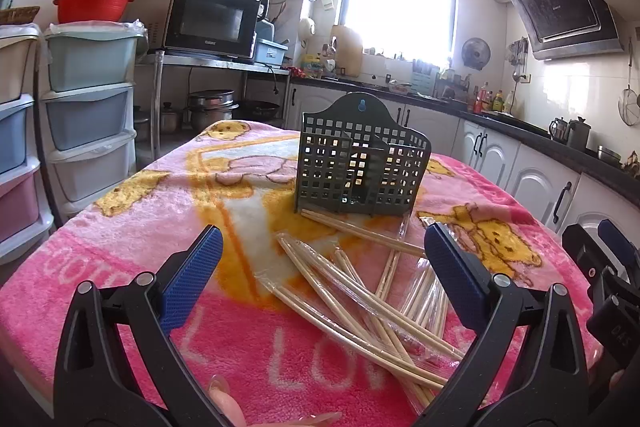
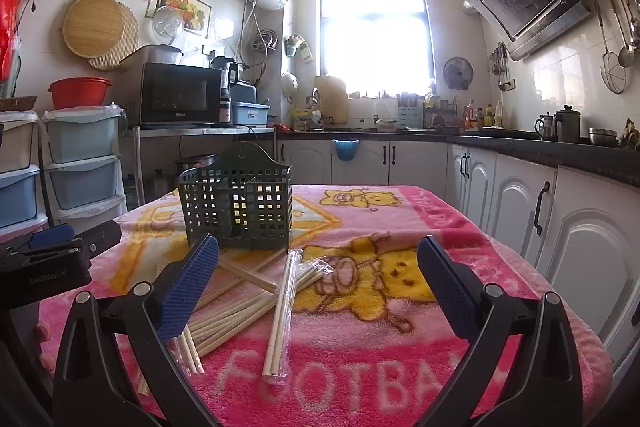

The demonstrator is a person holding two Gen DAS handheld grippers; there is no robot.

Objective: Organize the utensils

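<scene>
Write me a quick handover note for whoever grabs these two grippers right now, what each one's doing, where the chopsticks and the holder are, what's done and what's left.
Left gripper: open, empty, above the near side of the chopstick pile.
Right gripper: open, empty, with one wrapped pair lying on the blanket between its fingers, not touched.
Chopsticks: loose crossed heap in clear sleeves on the pink blanket, in front of the holder.
Green lattice holder: upright behind the pile; no chopsticks seen sticking out of it.
Done: apparently nothing sorted yet.
Left: pick up the chopsticks and stand them in the holder, probably starting with the separate wrapped pair.
</scene>
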